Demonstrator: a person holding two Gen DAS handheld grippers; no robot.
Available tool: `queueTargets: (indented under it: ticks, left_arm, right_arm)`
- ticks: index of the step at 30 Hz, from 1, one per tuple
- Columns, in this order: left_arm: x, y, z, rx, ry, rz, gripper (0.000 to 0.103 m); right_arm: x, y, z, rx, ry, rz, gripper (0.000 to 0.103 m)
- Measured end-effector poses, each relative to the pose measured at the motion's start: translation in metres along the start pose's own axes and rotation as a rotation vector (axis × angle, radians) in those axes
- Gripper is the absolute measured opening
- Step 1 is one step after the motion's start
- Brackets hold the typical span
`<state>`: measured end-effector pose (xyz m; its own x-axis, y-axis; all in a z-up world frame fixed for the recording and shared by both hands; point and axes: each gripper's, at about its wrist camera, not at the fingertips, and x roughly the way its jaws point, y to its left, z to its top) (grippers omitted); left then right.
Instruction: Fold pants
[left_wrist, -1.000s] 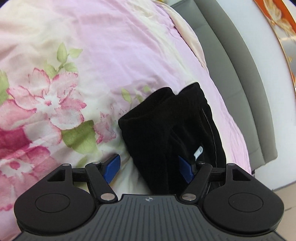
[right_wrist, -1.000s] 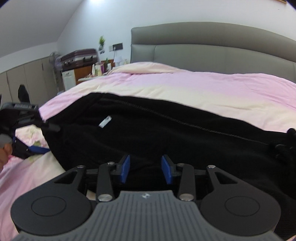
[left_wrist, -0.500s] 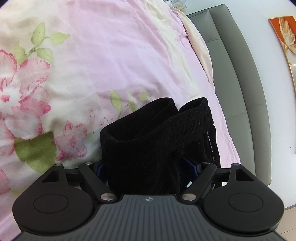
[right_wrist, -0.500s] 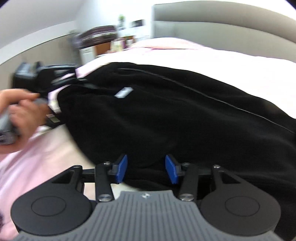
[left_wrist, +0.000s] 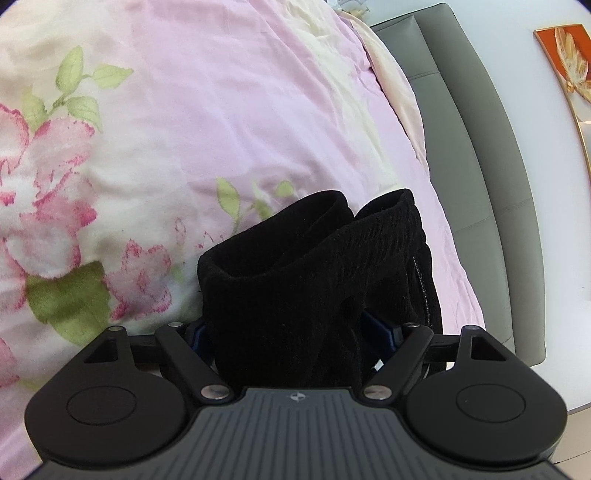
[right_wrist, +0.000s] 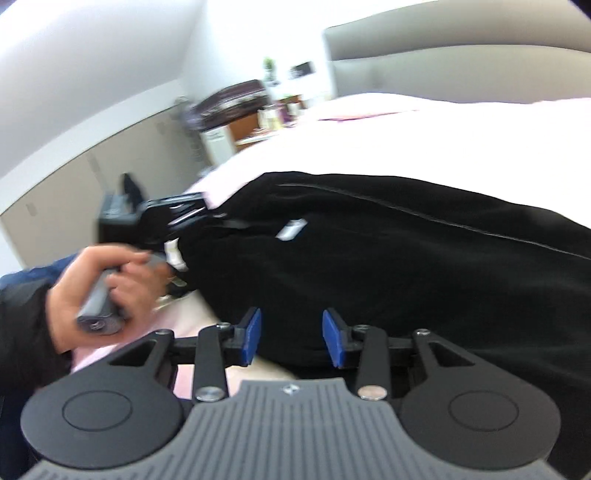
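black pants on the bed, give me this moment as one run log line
left gripper: shut on black pants | right gripper: open at pants edge, fabric between fingers | surface: floral duvet | fold: not finished

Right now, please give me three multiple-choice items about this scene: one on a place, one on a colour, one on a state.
1. Where do the pants lie?
A. on the bed
B. on a chair
C. on the floor

2. What colour are the pads of the right tool?
A. red
B. blue
C. green

3. In what state is the left tool?
A. open, away from the cloth
B. lying on the floor
C. closed on a thick bunch of the pants

Key: 1 A, the black cloth rests on the floral bedcover. 2 B, both pads show blue. 3 C, black cloth fills the gap between its fingers.
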<state>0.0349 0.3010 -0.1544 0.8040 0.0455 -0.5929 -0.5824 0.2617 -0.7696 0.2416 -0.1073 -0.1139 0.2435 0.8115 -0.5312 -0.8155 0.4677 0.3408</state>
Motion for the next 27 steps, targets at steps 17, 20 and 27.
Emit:
queueTargets:
  ticks: [17,20,27]
  left_arm:
    - [-0.032,-0.034,-0.024,0.101,-0.154,0.010,0.046]
    - [-0.043,-0.061,-0.029,0.201,-0.189,-0.009,0.045]
    - [-0.060,-0.139,-0.071,0.611,-0.261,-0.090,0.044]
  right_arm:
    - [0.006,-0.014,0.005,0.062,-0.050,-0.083,0.035]
    - [0.002,-0.025,0.009,0.122,-0.100,-0.134,0.035]
    - [-0.023,-0.057,0.011,0.388,-0.290,-0.142,0.036]
